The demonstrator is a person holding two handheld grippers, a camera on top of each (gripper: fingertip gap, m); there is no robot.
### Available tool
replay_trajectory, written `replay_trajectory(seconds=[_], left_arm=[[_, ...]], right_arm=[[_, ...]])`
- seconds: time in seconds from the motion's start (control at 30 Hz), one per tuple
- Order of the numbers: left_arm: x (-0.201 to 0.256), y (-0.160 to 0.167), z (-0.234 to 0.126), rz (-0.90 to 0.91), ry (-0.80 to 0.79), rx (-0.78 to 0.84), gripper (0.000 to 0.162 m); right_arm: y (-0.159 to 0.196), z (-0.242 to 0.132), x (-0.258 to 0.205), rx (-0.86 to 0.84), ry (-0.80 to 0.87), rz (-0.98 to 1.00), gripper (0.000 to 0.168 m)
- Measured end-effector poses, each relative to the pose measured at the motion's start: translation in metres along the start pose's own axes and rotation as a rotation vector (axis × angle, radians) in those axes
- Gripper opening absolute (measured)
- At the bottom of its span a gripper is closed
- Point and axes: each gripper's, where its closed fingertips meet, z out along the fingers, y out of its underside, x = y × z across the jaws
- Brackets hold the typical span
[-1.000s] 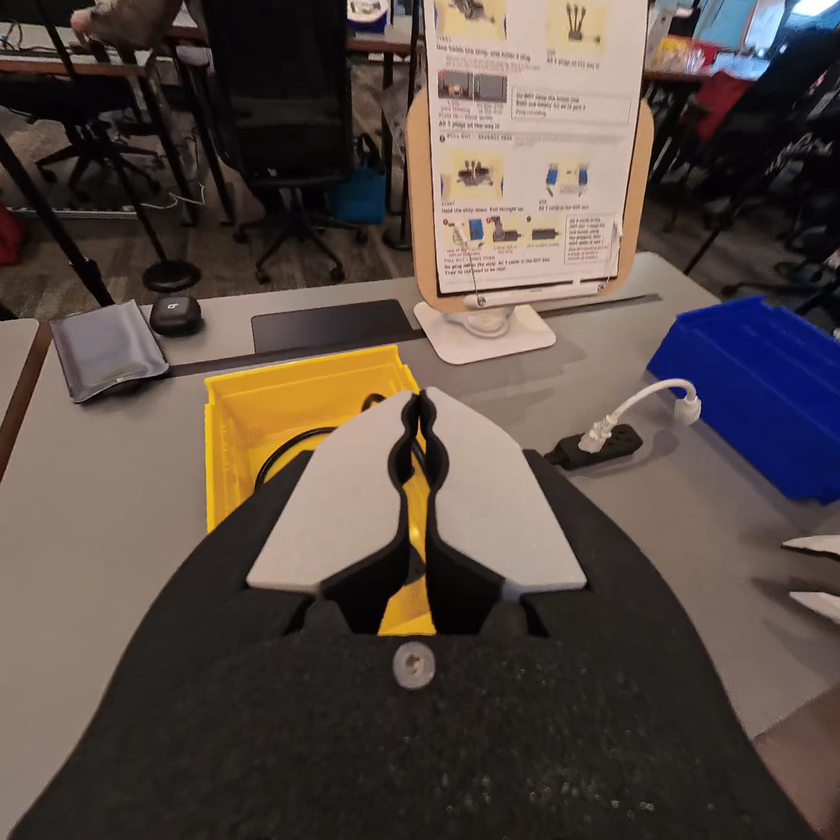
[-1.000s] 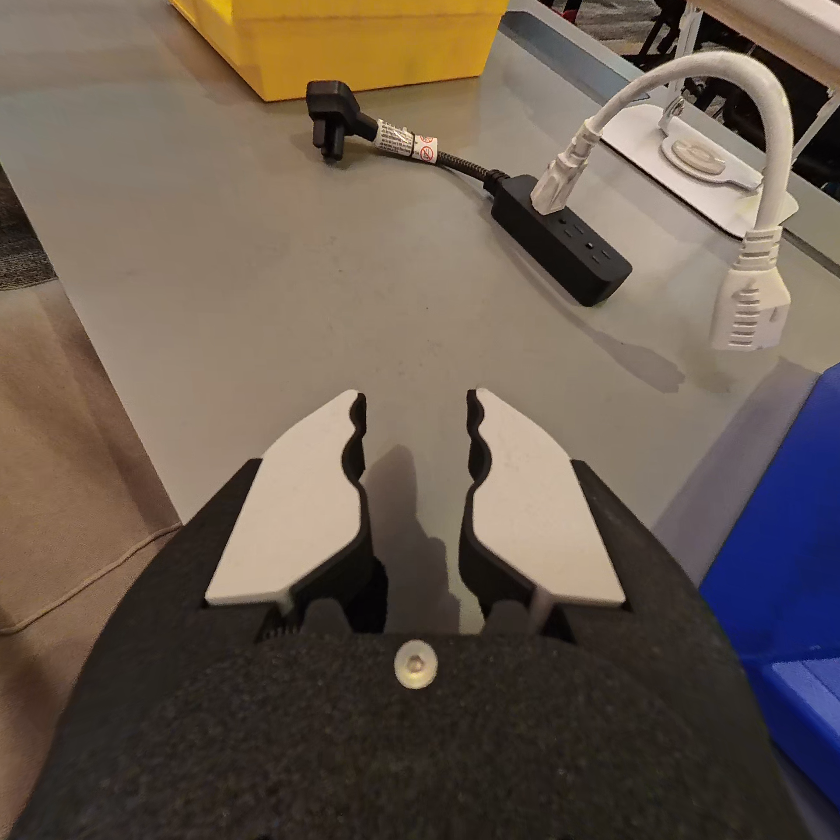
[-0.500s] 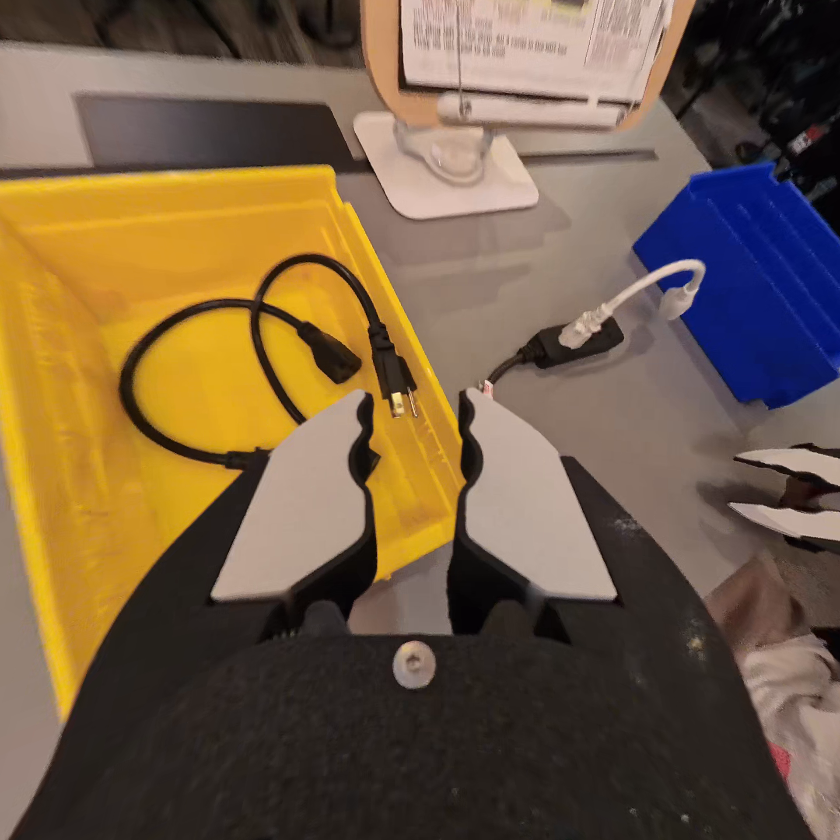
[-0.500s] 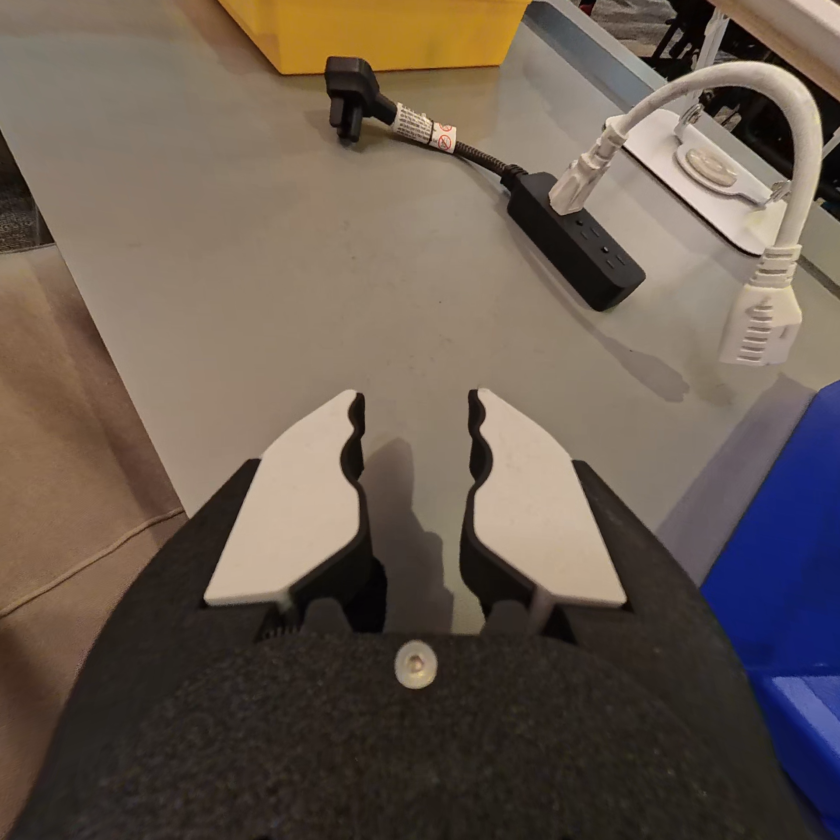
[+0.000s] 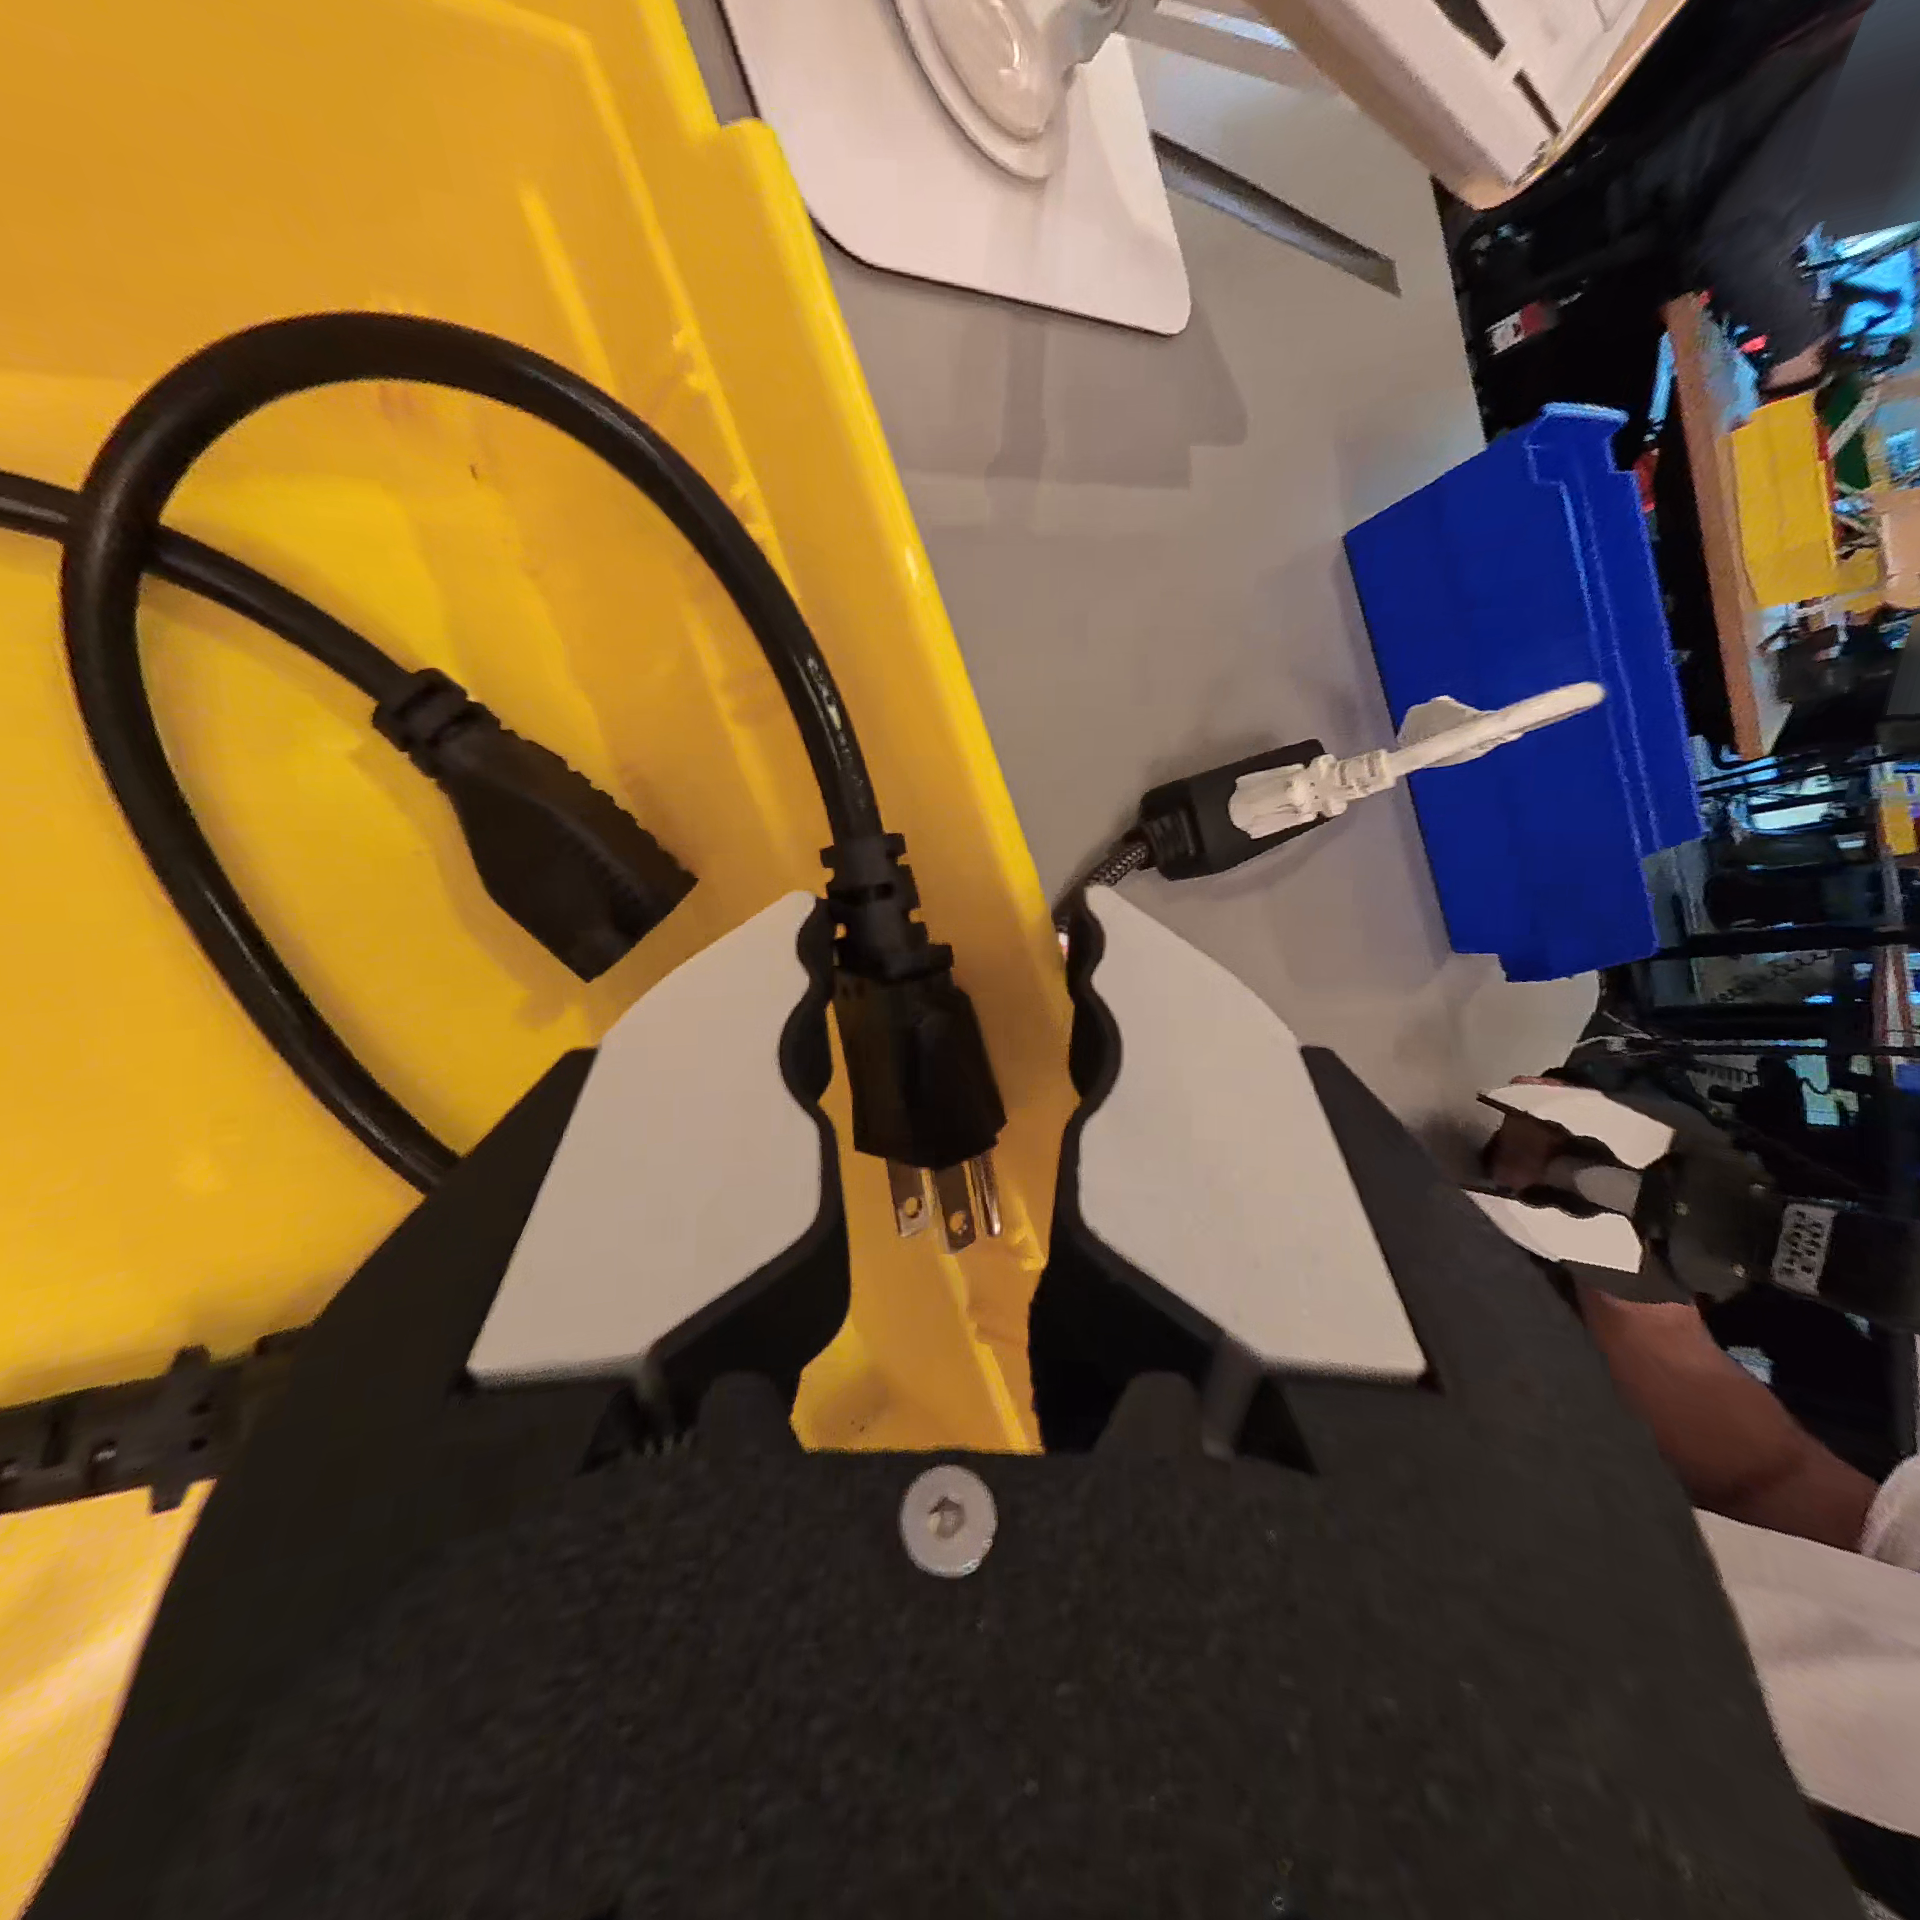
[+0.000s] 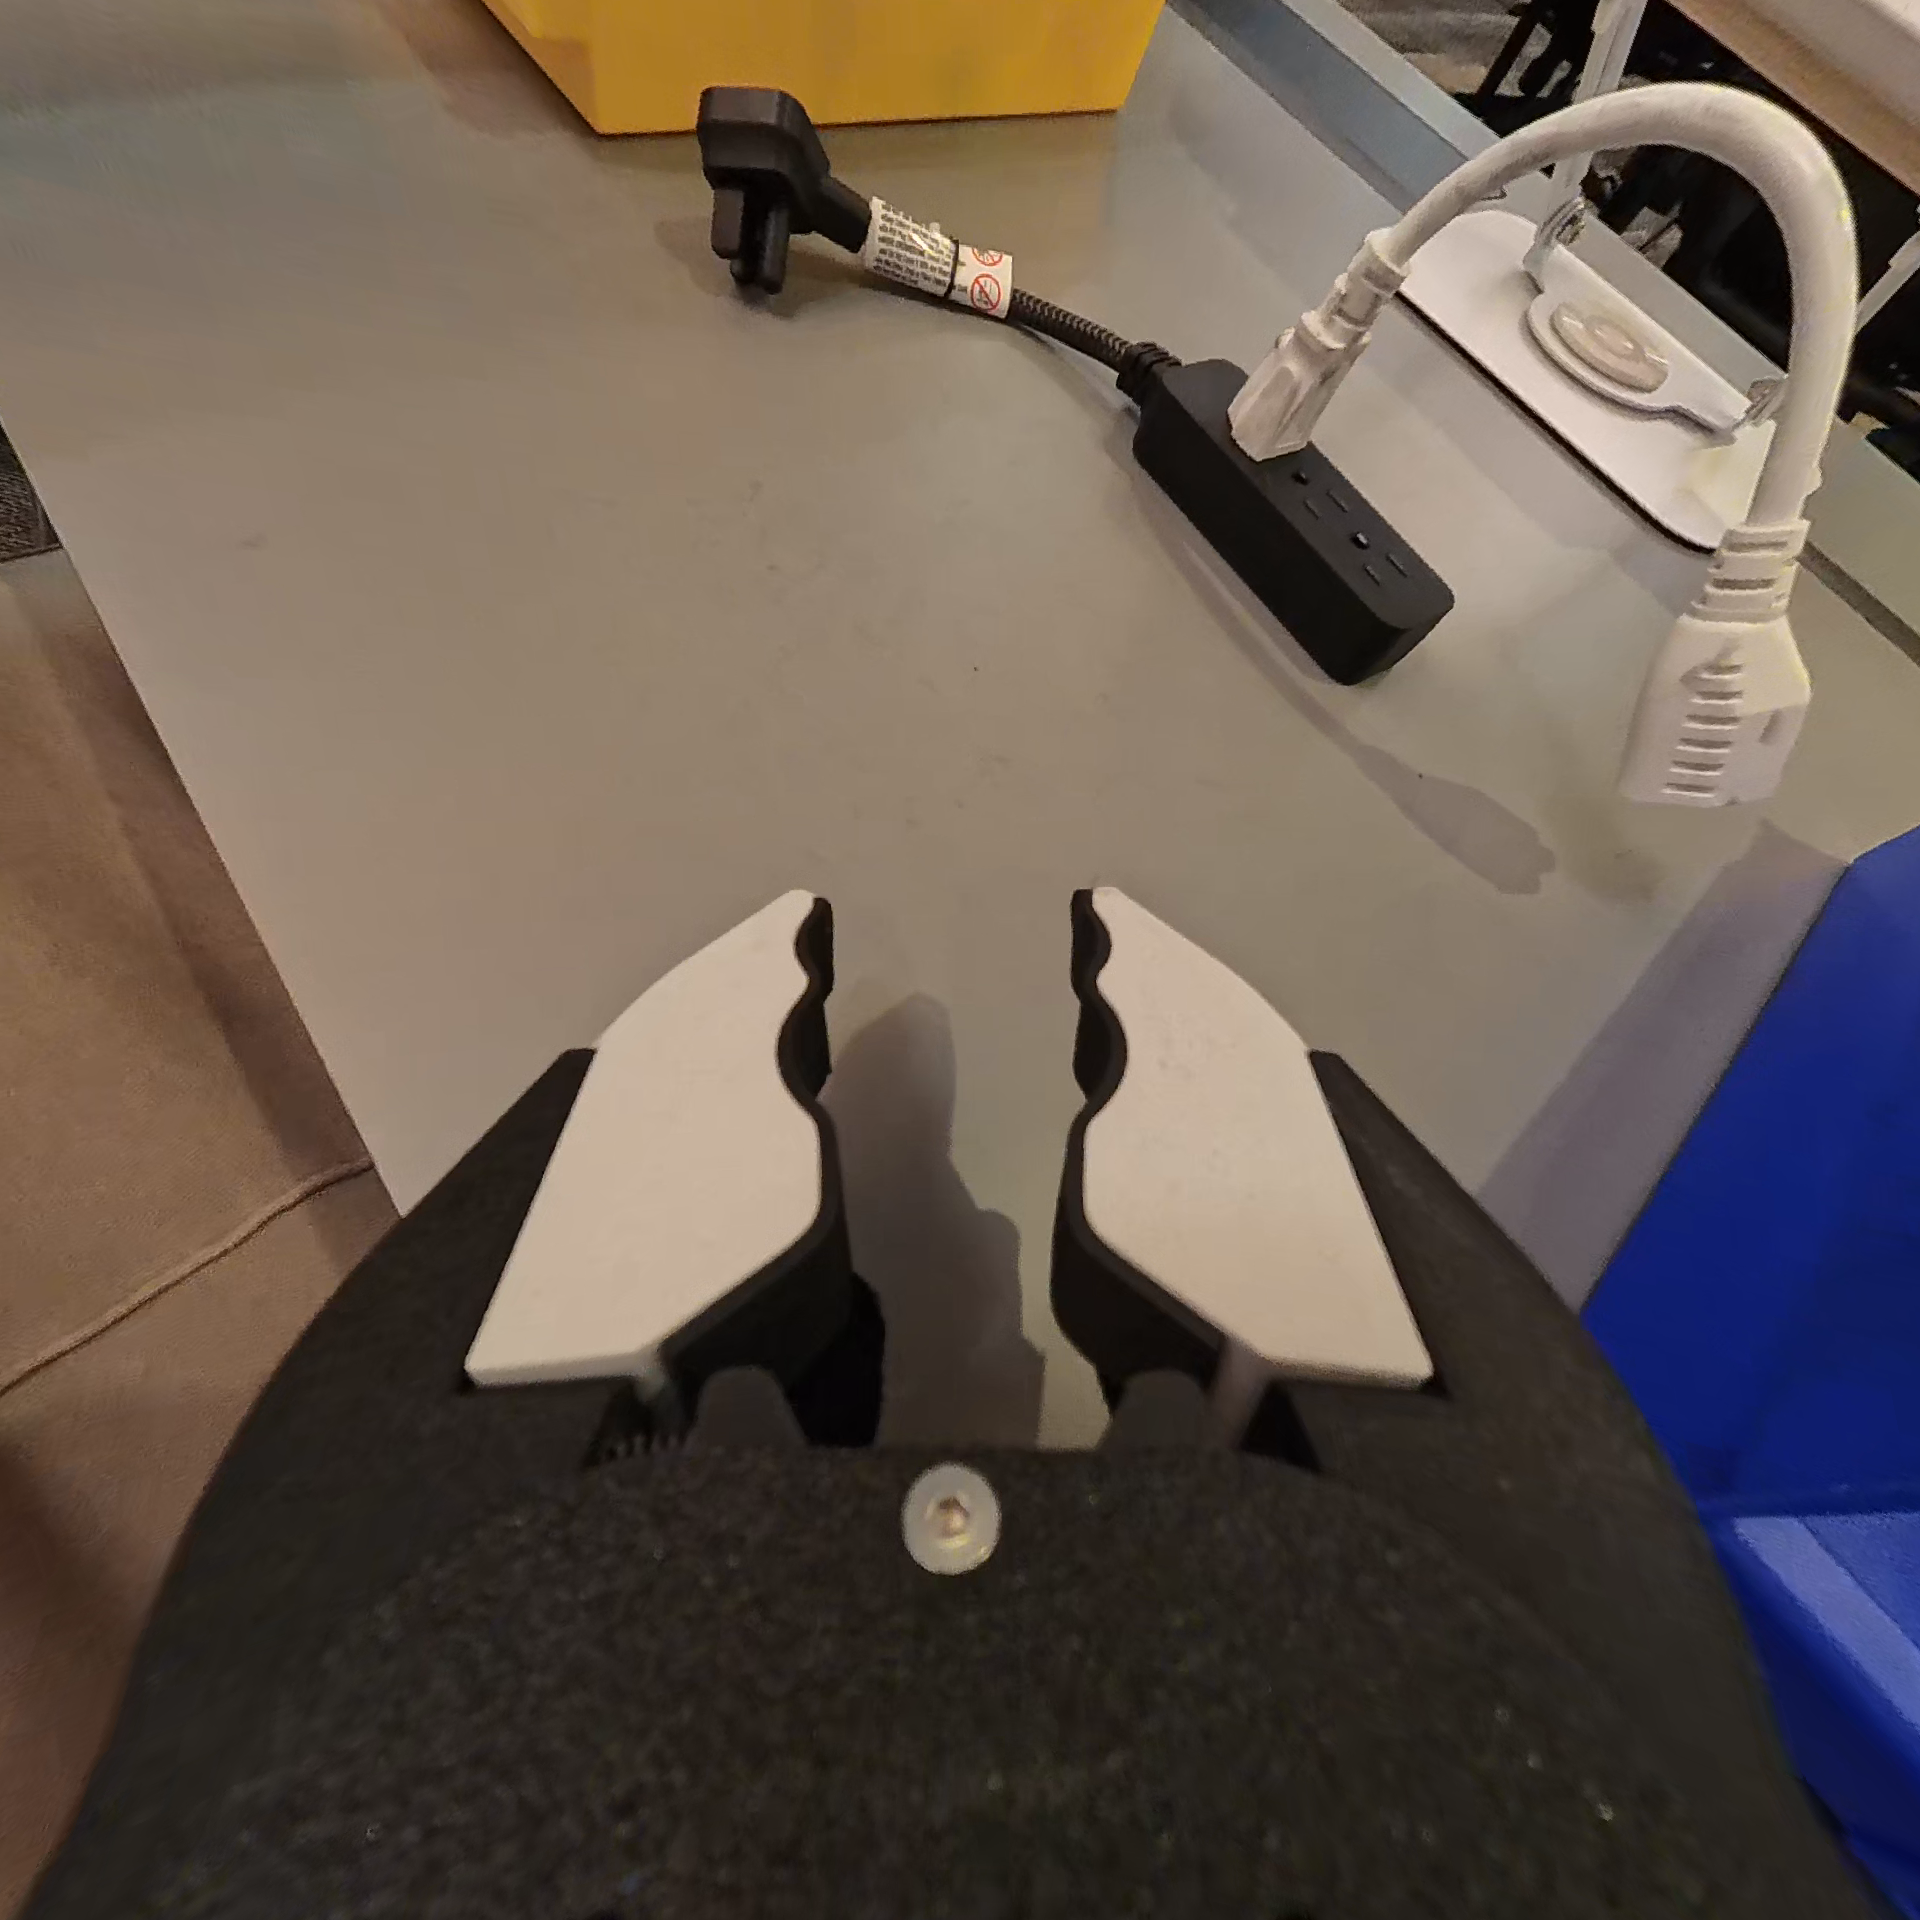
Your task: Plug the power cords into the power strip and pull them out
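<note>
My left gripper [image 5: 948, 914] is open inside the yellow bin [image 5: 312, 208]. A black power cord's three-prong plug [image 5: 920, 1070] lies between its fingers, prongs toward the camera. The cord loops back to its black socket end [image 5: 540, 831] in the bin. The black power strip [image 6: 1288, 520] lies on the grey table with a white cord's plug [image 6: 1294, 390] in its end outlet. The white cord arches over to its socket end [image 6: 1714, 717]. The strip also shows in the left wrist view [image 5: 1216, 821]. My right gripper [image 6: 951, 909] is open and empty above the table, short of the strip.
A blue bin [image 6: 1797, 1299] stands at the right, beside my right gripper, and shows in the left wrist view [image 5: 1527, 707]. The strip's own black plug [image 6: 753, 166] lies by the yellow bin [image 6: 831, 52]. A white stand base [image 5: 987, 177] sits behind. Tip to tip, the grippers are about 35 cm apart.
My left gripper opened, dropped into the yellow bin and came around the black cord's plug. My right gripper stayed open and drifted slightly.
</note>
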Motion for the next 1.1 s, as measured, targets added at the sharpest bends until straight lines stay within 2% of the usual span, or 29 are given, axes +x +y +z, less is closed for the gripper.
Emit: replay_trajectory(seconds=[0.17, 0.33, 0.37, 0.6, 0.7, 0.87, 1.0, 1.1], left_arm=[[0.003, 0.008, -0.008, -0.008, 0.062, -0.019, 0.036], [0.001, 0.008, -0.02, 0.094, -0.036, -0.018, 0.026], [0.001, 0.005, -0.023, 0.105, -0.047, -0.003, 0.021], [0.031, -0.032, -0.058, 0.119, 0.061, 0.182, 0.02], [0.072, -0.04, -0.081, 0.184, 0.194, 0.263, 0.02], [0.16, -0.031, -0.117, 0.38, 0.379, 0.326, 0.019], [0.241, -0.013, -0.147, 0.495, 0.605, 0.347, 0.019], [0.288, 0.021, -0.14, 0.532, 0.741, 0.263, 0.019]], right_arm=[[0.001, -0.003, 0.0, 0.0, 0.002, -0.004, 0.044], [0.002, -0.002, -0.004, -0.01, 0.0, -0.031, 0.044], [0.002, -0.002, -0.004, -0.011, 0.0, -0.035, 0.044], [0.002, -0.001, -0.007, -0.018, -0.004, -0.046, 0.044], [0.001, -0.001, -0.006, -0.011, -0.001, -0.042, 0.044], [-0.008, -0.002, -0.006, 0.04, -0.04, 0.006, 0.044], [-0.041, -0.008, -0.009, 0.187, -0.174, 0.099, 0.046], [-0.081, -0.025, -0.004, 0.346, -0.259, 0.163, 0.046]])
